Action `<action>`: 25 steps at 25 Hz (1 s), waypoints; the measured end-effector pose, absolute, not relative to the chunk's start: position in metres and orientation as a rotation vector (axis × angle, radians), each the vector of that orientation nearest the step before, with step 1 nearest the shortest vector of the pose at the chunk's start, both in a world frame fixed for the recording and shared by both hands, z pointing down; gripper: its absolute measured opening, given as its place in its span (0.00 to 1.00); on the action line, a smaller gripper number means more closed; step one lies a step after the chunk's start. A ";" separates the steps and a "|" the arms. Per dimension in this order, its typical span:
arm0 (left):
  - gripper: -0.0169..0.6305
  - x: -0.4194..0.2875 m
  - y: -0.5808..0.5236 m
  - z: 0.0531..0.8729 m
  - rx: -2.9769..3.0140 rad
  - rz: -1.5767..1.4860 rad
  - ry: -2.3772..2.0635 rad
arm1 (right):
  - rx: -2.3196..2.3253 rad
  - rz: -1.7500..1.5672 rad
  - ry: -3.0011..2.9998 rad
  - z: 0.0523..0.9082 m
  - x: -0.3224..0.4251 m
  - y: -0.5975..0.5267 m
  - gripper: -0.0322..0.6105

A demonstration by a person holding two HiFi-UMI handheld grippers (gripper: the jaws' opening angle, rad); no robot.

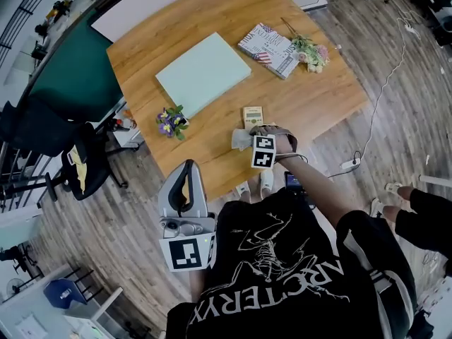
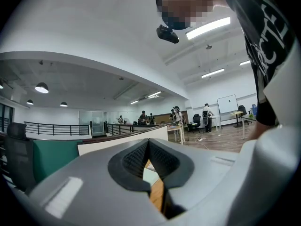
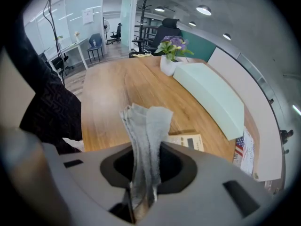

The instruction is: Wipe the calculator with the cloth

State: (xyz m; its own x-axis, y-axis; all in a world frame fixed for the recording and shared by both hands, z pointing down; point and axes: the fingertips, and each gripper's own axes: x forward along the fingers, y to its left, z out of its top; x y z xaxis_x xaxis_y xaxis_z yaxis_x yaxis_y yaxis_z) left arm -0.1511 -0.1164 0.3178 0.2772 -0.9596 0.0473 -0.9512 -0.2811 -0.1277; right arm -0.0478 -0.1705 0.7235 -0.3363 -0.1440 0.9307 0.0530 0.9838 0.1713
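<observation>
A beige calculator (image 1: 252, 116) lies flat near the front edge of the wooden table (image 1: 311, 97). Just in front of it my right gripper (image 1: 253, 141) is shut on a grey cloth (image 1: 243, 140). In the right gripper view the cloth (image 3: 146, 131) stands folded upright out of that gripper (image 3: 143, 173), and the calculator (image 3: 186, 141) shows just beyond on the right. My left gripper (image 1: 187, 182) hangs off the table at the front left, low by my body. Seen in its own view, the left gripper (image 2: 149, 159) has its jaws together and nothing between them.
Further back on the table lie a pale green flat box (image 1: 203, 73), a flag-print booklet (image 1: 268, 49) and a flower bunch (image 1: 311, 53). A small pot of purple flowers (image 1: 171, 122) stands at the left edge. Beside the table are an office chair (image 1: 78, 164) and a floor power strip (image 1: 349, 164).
</observation>
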 end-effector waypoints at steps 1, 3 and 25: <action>0.04 -0.151 -0.116 0.317 -2.451 -0.174 1.835 | 0.063 -0.197 -1.906 0.723 -0.048 -0.165 0.20; 0.04 -0.149 -0.115 0.316 -2.453 -0.172 1.830 | 0.055 -0.194 -1.908 0.724 -0.047 -0.155 0.20; 0.04 -0.128 -0.112 0.313 -2.487 -0.162 1.753 | 0.436 -0.222 -2.157 0.604 -0.026 -0.161 0.20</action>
